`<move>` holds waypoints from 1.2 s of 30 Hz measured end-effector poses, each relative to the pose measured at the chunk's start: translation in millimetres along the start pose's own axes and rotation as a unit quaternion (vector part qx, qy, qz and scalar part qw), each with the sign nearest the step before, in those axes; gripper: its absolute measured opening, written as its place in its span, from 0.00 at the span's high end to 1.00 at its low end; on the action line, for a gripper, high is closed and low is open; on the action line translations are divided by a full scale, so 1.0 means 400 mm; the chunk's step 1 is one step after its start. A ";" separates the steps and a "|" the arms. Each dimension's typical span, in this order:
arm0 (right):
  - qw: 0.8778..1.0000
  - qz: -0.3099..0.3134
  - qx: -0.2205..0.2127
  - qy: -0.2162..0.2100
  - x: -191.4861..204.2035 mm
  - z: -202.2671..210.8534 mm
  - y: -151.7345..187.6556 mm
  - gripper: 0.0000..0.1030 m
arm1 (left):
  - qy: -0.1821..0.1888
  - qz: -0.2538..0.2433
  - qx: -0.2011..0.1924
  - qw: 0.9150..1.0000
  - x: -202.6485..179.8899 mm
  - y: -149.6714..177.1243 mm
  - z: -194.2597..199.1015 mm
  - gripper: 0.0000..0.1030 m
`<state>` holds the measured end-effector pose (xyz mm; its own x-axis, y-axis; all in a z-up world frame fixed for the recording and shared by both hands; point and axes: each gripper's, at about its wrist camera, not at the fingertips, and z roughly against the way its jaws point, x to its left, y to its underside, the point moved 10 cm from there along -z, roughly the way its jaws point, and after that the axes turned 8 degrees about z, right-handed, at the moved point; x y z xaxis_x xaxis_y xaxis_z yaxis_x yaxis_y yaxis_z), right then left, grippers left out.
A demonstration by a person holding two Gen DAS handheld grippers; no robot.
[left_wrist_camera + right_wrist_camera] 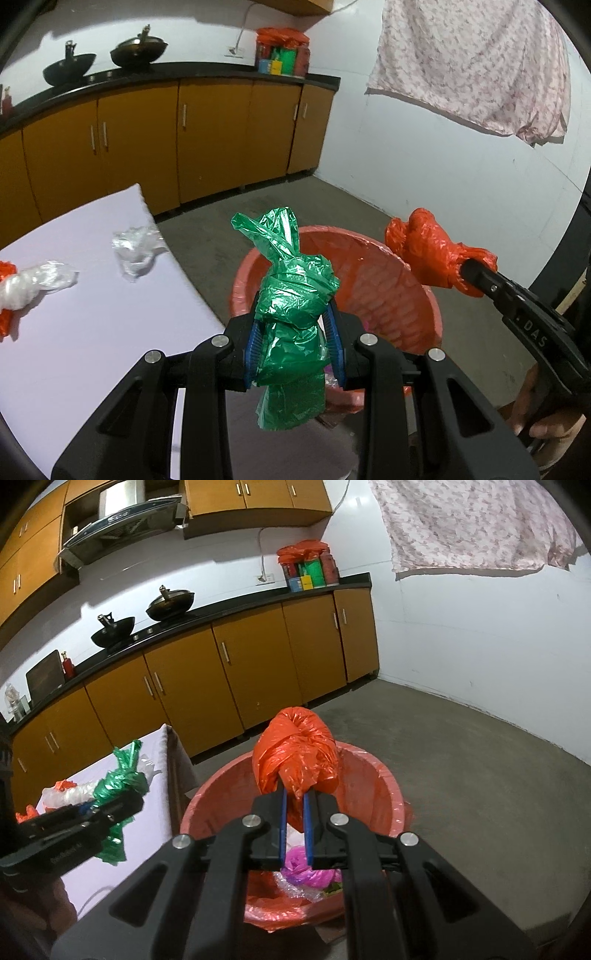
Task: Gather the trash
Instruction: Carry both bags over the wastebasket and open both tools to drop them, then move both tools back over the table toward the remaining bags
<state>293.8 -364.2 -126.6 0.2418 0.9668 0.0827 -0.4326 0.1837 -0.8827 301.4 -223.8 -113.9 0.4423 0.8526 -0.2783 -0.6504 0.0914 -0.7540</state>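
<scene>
My left gripper (295,332) is shut on a knotted green plastic bag (293,306), held above the near rim of the red bin (417,302). My right gripper (293,814) is shut on a crumpled orange plastic bag (295,753) and holds it over the red bin (384,775). The orange bag (428,251) and right gripper also show at the right of the left wrist view. The green bag (118,779) and left gripper show at the left of the right wrist view. Pink and clear plastic trash (310,871) lies inside the bin.
A white table (92,314) at the left carries clear plastic wads (136,251) and an orange-and-clear bundle (22,288). Orange kitchen cabinets (214,140) with woks (138,51) line the back wall. A floral cloth (476,66) hangs on the right wall. The floor is grey concrete.
</scene>
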 end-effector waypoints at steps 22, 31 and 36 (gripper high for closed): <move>0.999 -0.039 0.020 -0.003 -0.054 -0.046 0.028 0.49 | -0.011 0.026 0.039 0.999 0.038 0.038 -0.073 0.42; 0.999 0.000 0.022 -0.034 0.045 -0.050 0.014 0.29 | -0.074 0.030 -0.001 0.997 0.167 0.041 0.034 0.31; 0.998 -0.001 0.026 -0.056 0.100 -0.056 0.014 0.27 | -0.105 0.047 -0.020 0.993 0.253 0.036 0.095 0.27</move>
<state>320.2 -328.4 -138.7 0.1444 0.9799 0.1378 -0.4775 0.1910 -0.8576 313.3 -116.8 -130.4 0.2400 0.9453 -0.2211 -0.6555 -0.0102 -0.7552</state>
